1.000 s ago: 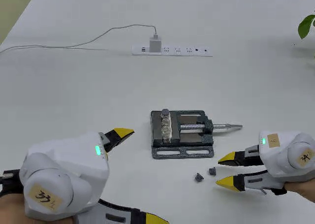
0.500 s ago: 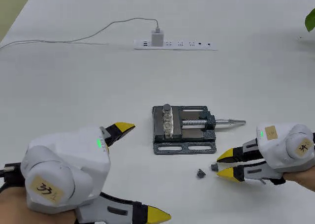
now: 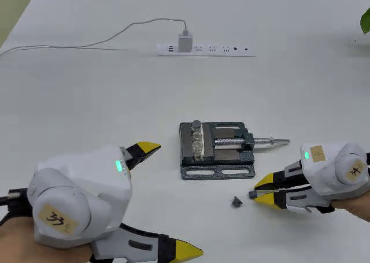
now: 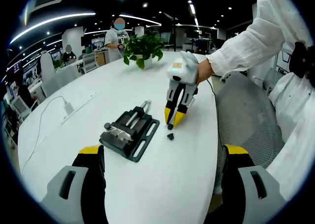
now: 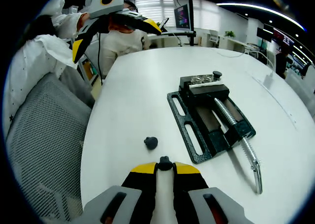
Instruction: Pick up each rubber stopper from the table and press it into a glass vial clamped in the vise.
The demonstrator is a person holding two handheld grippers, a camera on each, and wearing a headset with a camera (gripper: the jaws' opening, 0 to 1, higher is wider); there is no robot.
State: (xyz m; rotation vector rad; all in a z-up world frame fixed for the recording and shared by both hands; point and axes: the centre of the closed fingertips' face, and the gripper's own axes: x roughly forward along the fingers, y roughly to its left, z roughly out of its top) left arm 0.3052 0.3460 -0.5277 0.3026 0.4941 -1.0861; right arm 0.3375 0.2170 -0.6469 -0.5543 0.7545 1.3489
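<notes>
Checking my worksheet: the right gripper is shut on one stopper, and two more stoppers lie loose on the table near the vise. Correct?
Not quite: one loose stopper lies on the table, not two, as the right gripper view shows. The rest stands.

White table [image 3: 87, 101] — ceiling strip lights [image 4: 49, 23]

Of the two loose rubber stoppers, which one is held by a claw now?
The stopper pinched between the tips of the right claw. The other stopper lies free on the table, close by, with no claw touching it.
</notes>
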